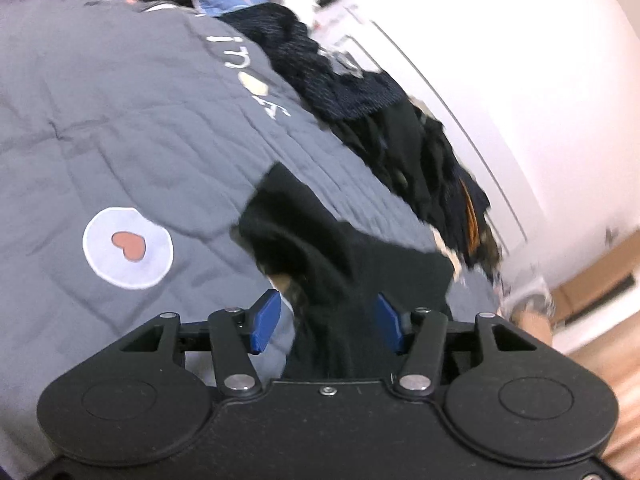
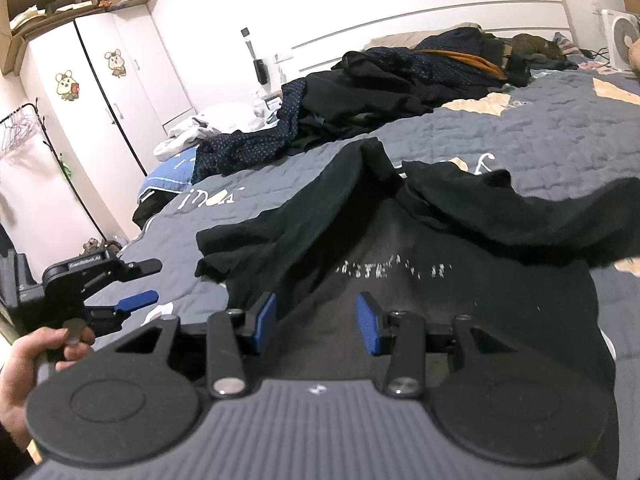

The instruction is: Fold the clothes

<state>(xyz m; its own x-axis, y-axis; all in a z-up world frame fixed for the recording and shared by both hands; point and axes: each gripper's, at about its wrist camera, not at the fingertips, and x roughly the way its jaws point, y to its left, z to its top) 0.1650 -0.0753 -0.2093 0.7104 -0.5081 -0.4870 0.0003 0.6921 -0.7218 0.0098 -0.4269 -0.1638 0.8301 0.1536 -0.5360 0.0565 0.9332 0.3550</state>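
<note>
I have the black cotton T-shirt with faint white lettering (image 2: pixel 400 248) lying on the grey quilted bedspread (image 2: pixel 540 140), close under both tools. It is only partly folded: one side is turned in over the chest, the far sleeve lies rumpled, and no neat rectangle exists yet.

My left gripper (image 1: pixel 326 320) has its blue pads about half apart; in the left wrist view black cloth runs between them, but the pads do not press it, so I judge it released.

My right gripper (image 2: pixel 316 322) stands at a similar gap above the shirt's lower part, gripping nothing.

The heap of dark unfolded clothes (image 2: pixel 400 80) by the white headboard remains untouched, so most of the job is ahead.
</note>
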